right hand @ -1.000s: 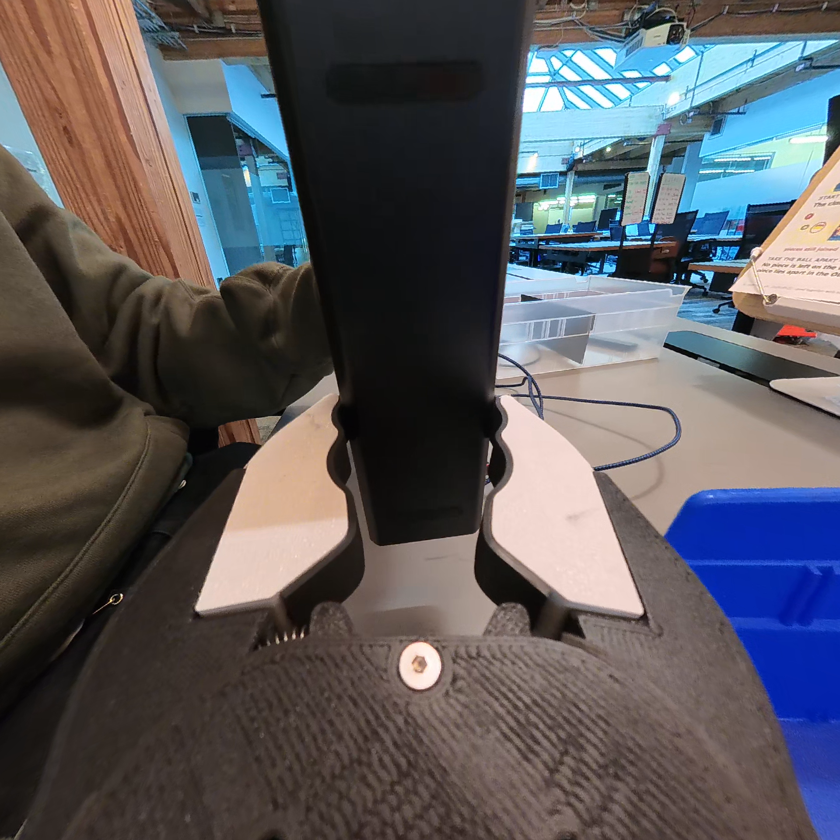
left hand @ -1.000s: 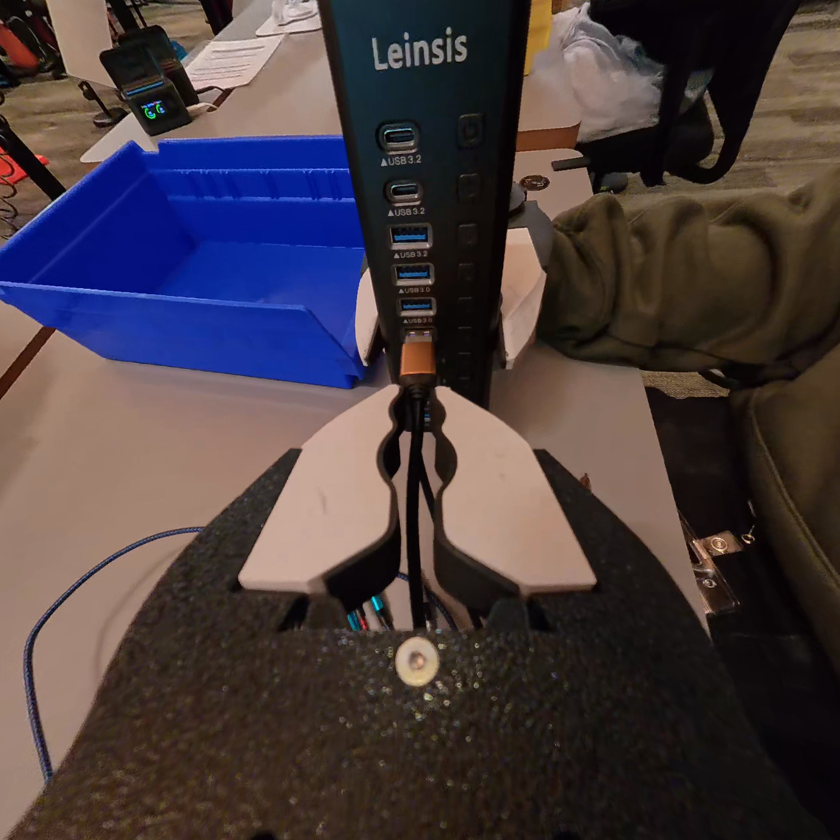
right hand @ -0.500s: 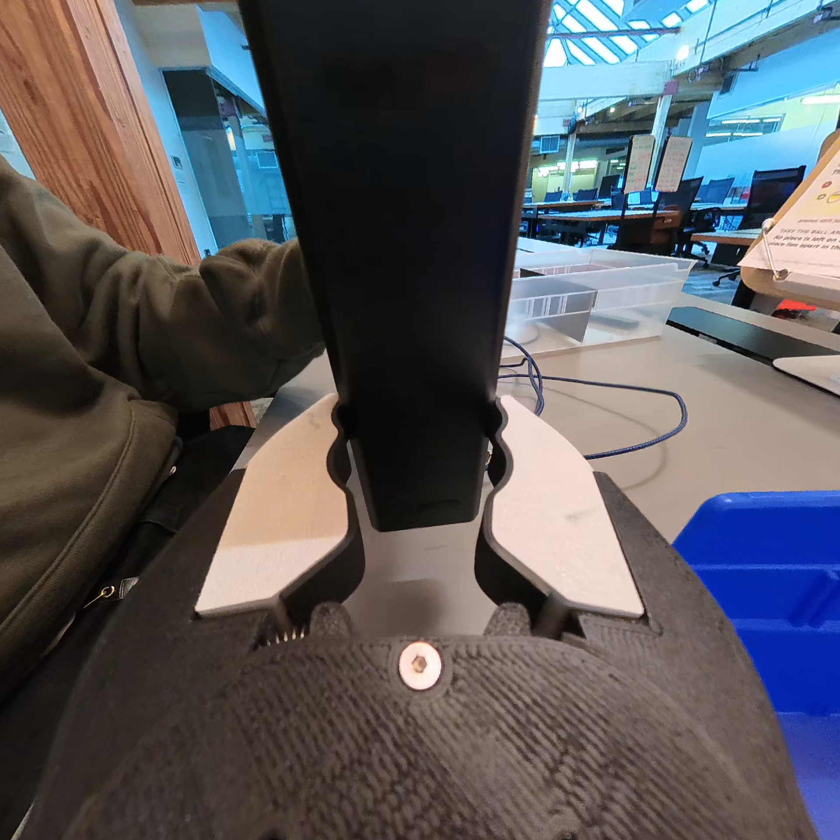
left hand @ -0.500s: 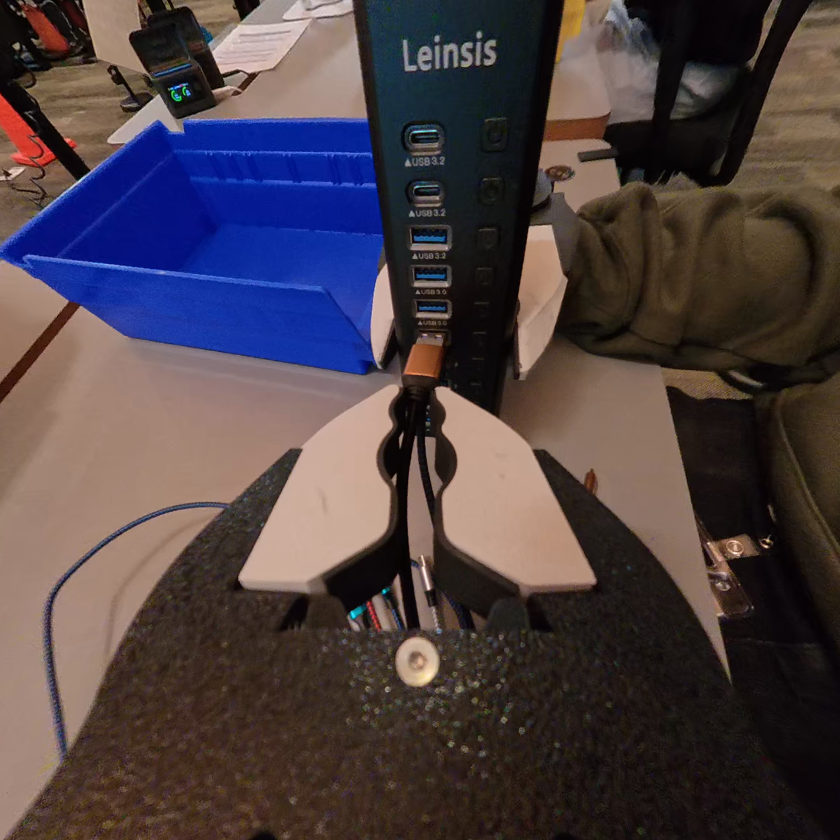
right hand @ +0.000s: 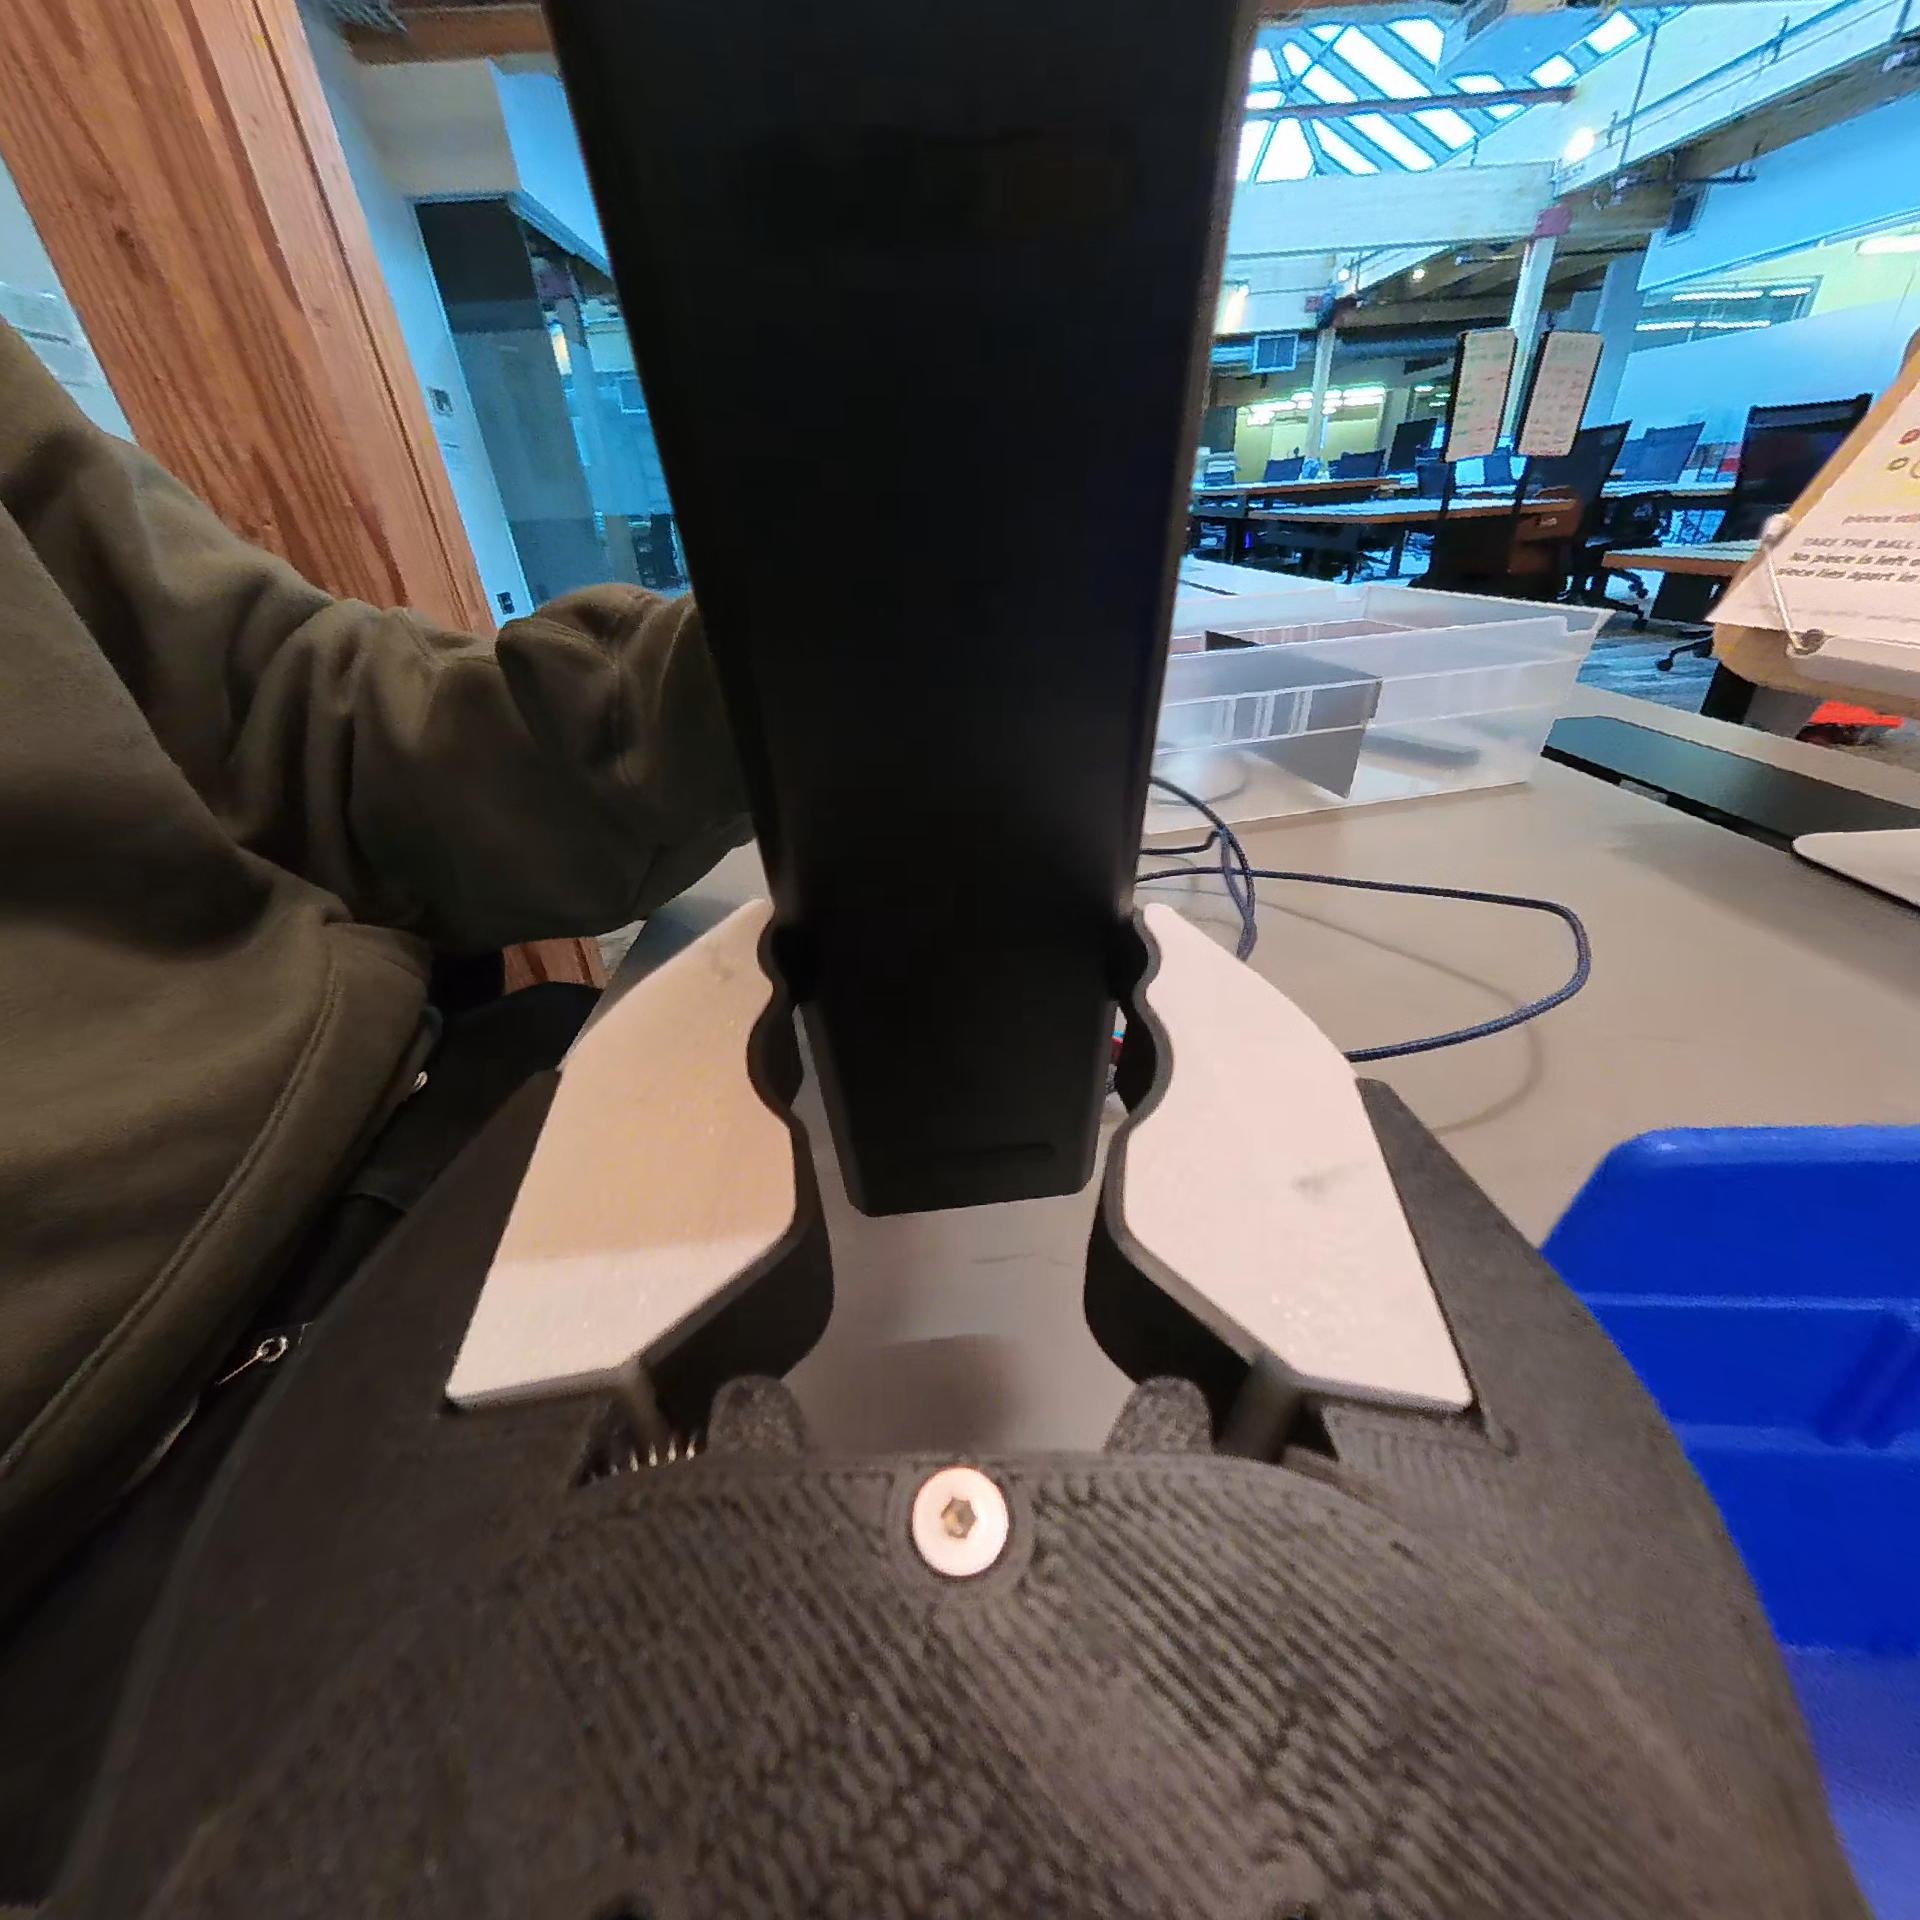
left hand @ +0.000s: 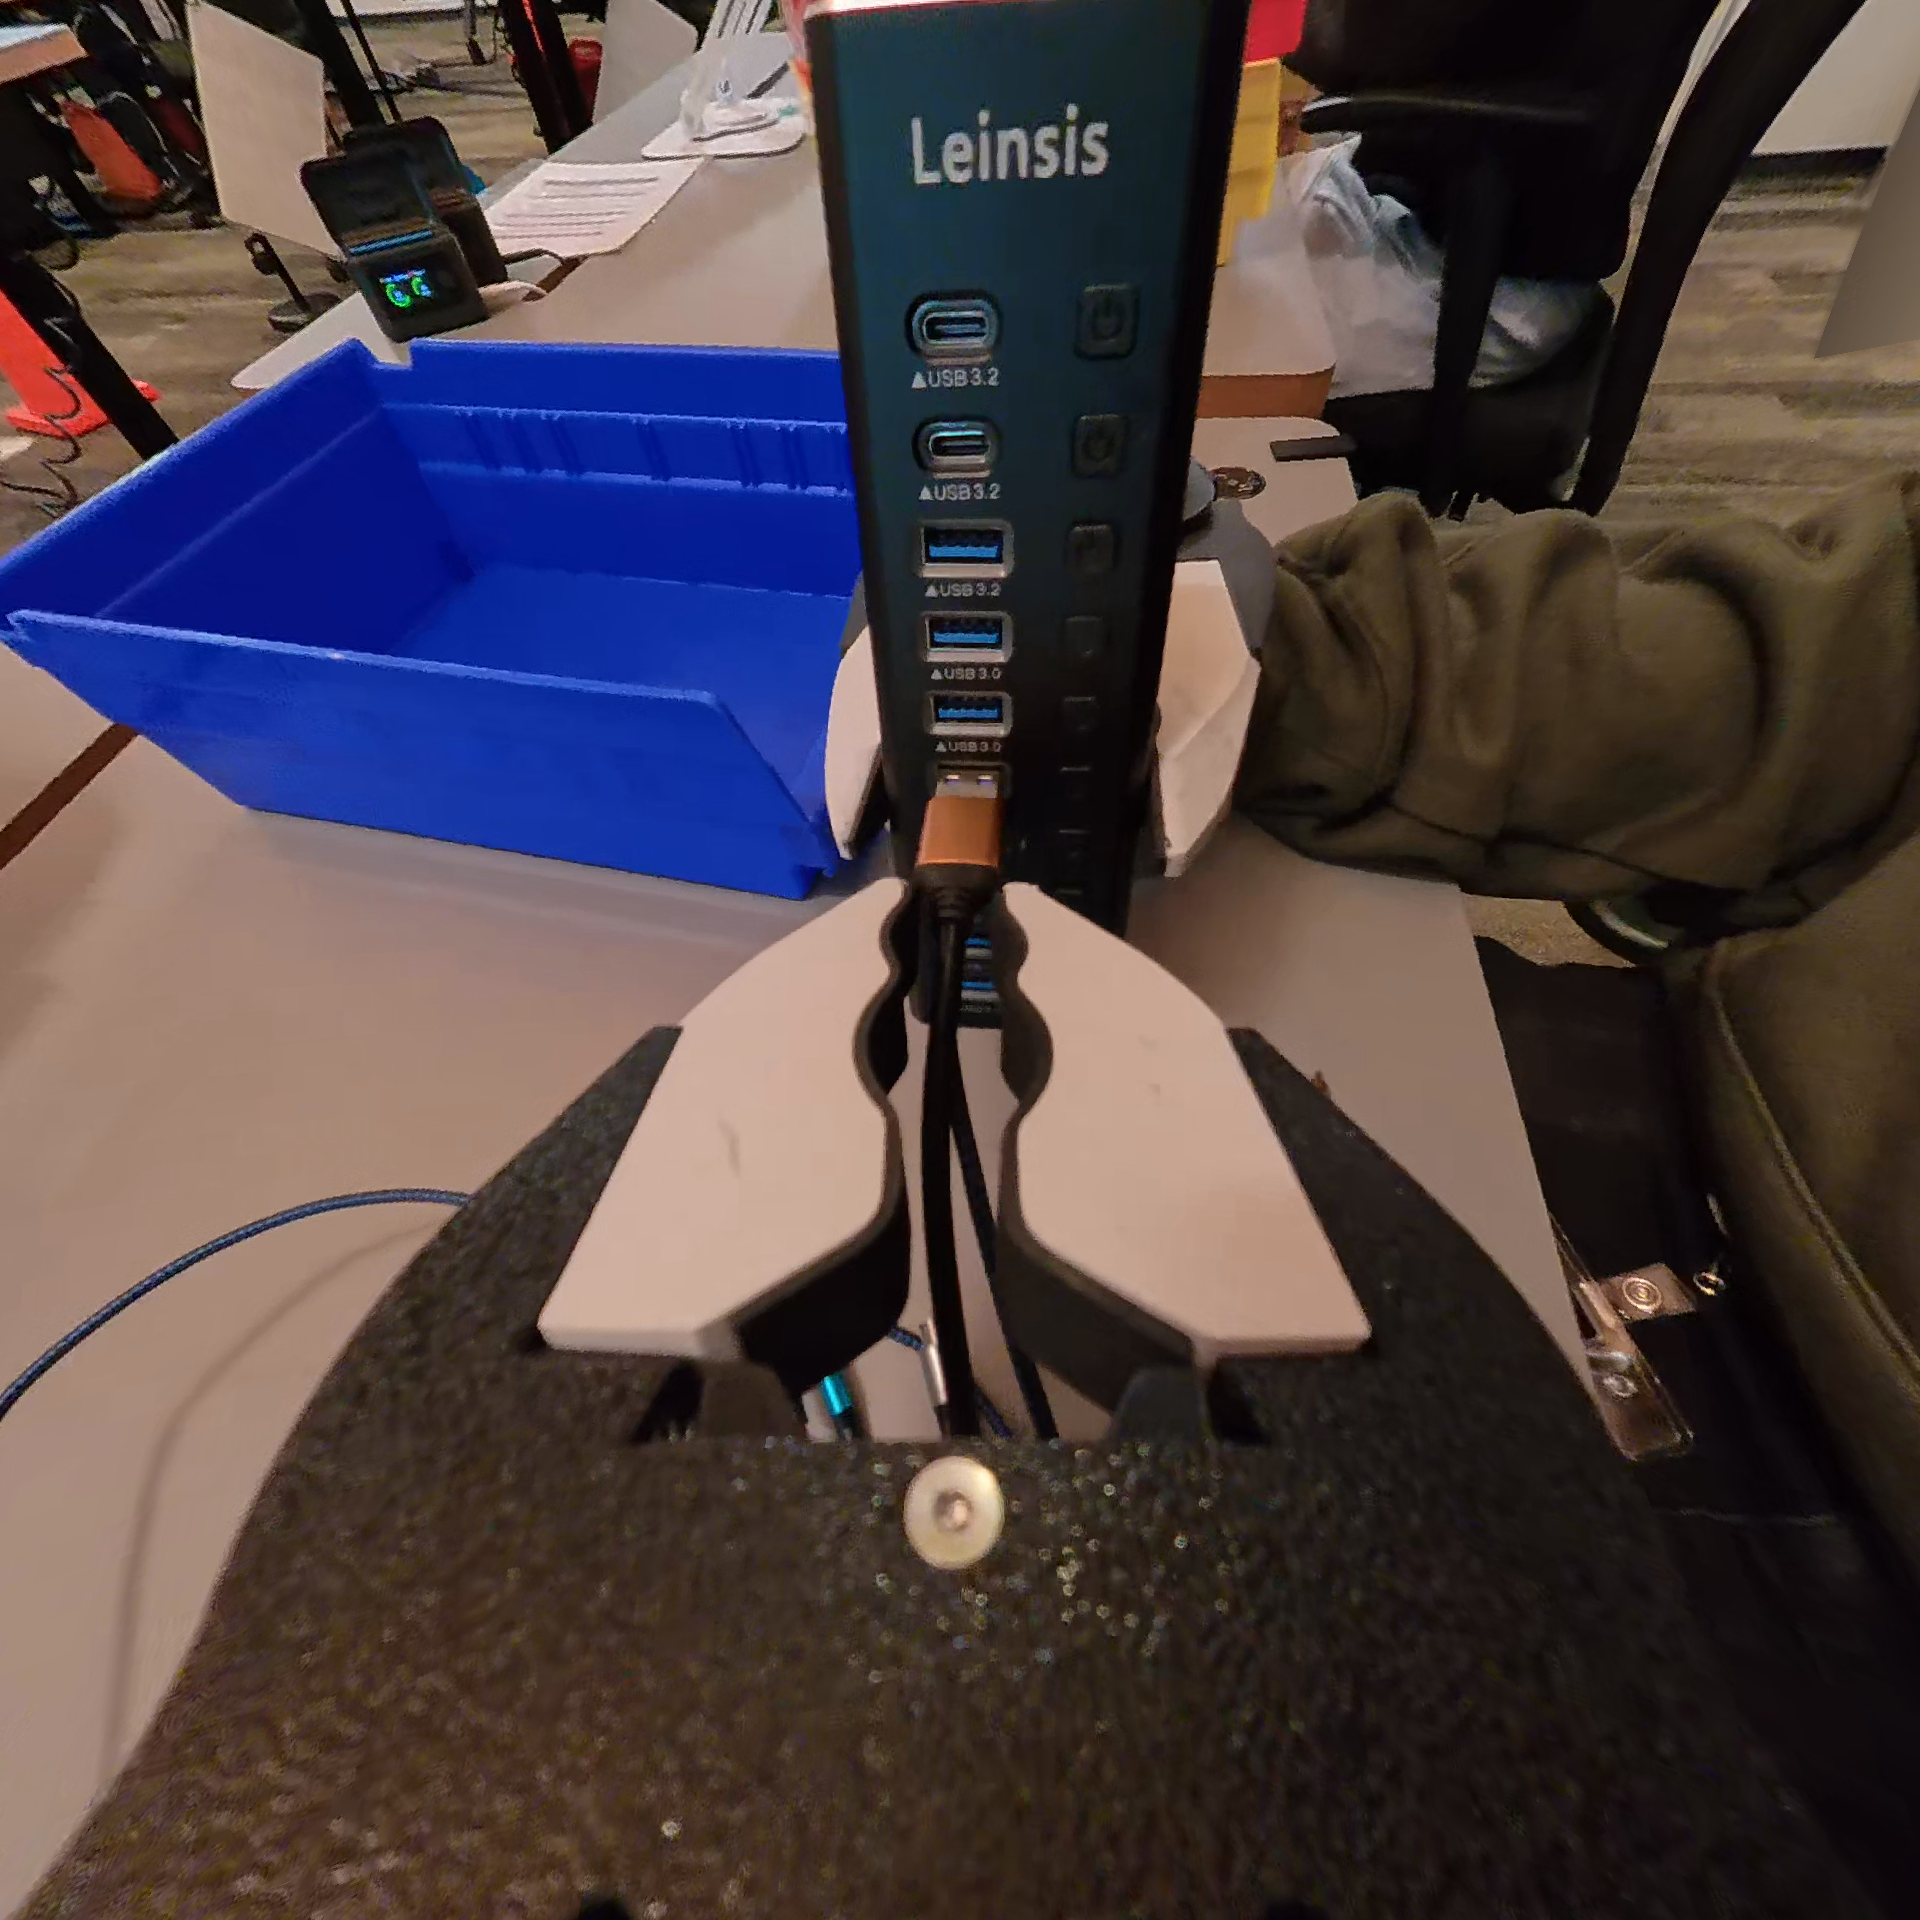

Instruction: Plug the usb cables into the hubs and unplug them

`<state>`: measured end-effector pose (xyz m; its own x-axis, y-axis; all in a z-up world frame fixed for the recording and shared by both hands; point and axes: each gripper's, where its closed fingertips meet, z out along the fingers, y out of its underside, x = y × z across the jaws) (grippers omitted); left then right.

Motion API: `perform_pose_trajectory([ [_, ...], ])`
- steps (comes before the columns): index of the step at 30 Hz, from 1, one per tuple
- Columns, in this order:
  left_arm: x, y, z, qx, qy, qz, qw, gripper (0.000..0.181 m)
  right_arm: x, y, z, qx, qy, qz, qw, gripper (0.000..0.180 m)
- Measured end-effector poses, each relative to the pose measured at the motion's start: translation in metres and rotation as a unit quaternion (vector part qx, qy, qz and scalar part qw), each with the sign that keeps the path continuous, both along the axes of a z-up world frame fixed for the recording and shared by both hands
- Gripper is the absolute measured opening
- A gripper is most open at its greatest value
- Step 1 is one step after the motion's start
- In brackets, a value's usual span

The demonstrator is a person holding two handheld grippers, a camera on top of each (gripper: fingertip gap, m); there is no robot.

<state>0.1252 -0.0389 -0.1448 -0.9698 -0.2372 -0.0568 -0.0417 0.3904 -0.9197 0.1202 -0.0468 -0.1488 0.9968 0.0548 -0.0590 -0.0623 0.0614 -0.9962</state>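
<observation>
A tall black USB hub (left hand: pixel 1018 520) stands upright on the grey table. My right gripper (right hand: pixel 951 925) is shut on its lower end and holds it from behind; its white fingers (left hand: pixel 1195 727) show on both sides of the hub. A copper-coloured USB plug (left hand: pixel 961 831) sits in a lower port with a strip of its silver tip showing. My left gripper (left hand: pixel 951 914) is shut on the black cable (left hand: pixel 940 1143) just behind that plug. The right wrist view shows only the hub's plain back (right hand: pixel 935 520).
A blue bin (left hand: pixel 416 727) stands left of the hub and shows in the right wrist view (right hand: pixel 1766 1299). A blue braided cable (left hand: pixel 156 1278) loops over the table. Other cable ends (left hand: pixel 831 1392) lie under my left gripper. A green sleeve (left hand: pixel 1558 675) is at the right. A clear tray (right hand: pixel 1403 675) stands beyond. Less than 4 cm separates the two grippers' tips.
My left gripper has drawn back and up slightly, so more of the hub's top and lower ports show. The plug stays at its port. The right gripper's grip on the hub has hardly changed.
</observation>
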Motion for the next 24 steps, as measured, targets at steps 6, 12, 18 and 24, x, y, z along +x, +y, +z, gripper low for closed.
perform_pose_trajectory([
  [6, 0.003, 0.007, 0.002, 0.007, 0.052, 0.012, 0.999, 0.008, 0.0, 0.007, -0.008, -0.036, -0.003, -0.004, 0.999, 0.06],
  [12, 0.002, 0.008, 0.003, 0.141, -0.042, 0.015, 0.989, 0.006, -0.004, 0.013, -0.016, -0.065, -0.017, 0.001, 0.998, 0.06],
  [18, 0.001, 0.013, -0.001, 0.18, -0.073, 0.002, 0.981, 0.009, -0.004, 0.015, -0.017, -0.072, -0.019, -0.002, 0.997, 0.06],
  [24, -0.004, 0.009, -0.004, 0.117, -0.065, -0.009, 0.991, 0.017, -0.003, 0.013, -0.016, -0.066, -0.012, 0.0, 0.998, 0.06],
])
